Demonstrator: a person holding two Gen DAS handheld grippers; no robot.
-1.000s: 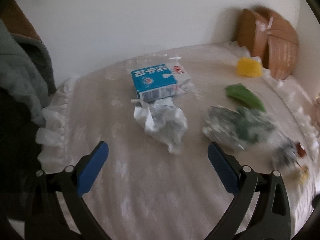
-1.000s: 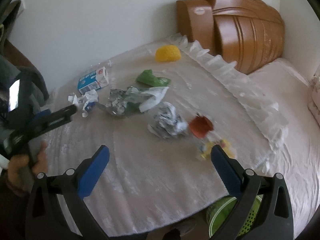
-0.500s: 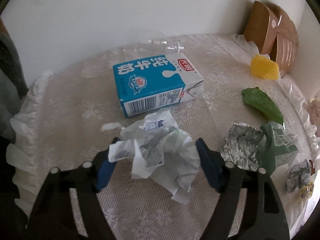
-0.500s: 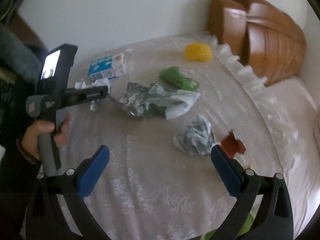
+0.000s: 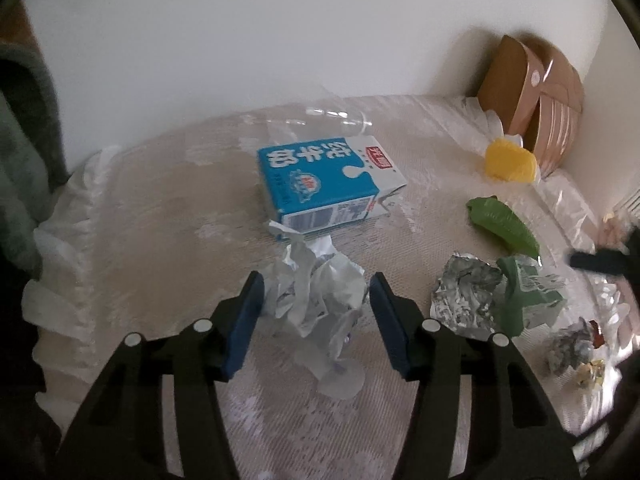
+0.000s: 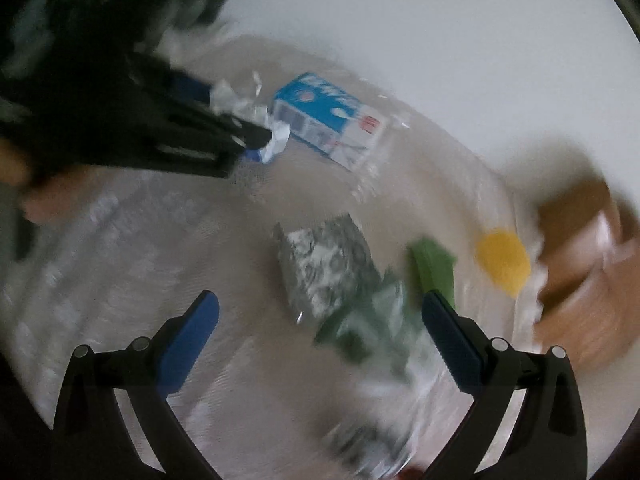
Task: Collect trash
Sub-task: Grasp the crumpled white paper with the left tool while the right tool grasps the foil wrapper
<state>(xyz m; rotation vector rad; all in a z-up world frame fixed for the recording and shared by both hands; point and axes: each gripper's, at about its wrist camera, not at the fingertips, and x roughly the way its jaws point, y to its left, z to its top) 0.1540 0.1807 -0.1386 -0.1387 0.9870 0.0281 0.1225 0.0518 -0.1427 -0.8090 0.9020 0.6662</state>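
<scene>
Dim, soft indoor light; fisheye bending and dark corners in both views.
Left wrist view sharp; right wrist view smeared by motion blur.

- The crumpled paper (image 5: 316, 292) lies on the lace tablecloth (image 5: 160, 216), between the fingers of the left gripper (image 5: 316, 300).
- The milk carton (image 5: 328, 184) lies on its side just behind the paper, with a clear plastic bottle (image 5: 332, 118) behind it by the wall.
- Right of the paper lies the foil wrapper (image 5: 466, 294), touching a printed bag (image 5: 528, 296).
- Behind these lies a leaf-shaped piece (image 5: 502, 226); further back, a round lump (image 5: 510, 160).
- The right gripper (image 6: 320, 340) hangs over the foil wrapper.
</scene>
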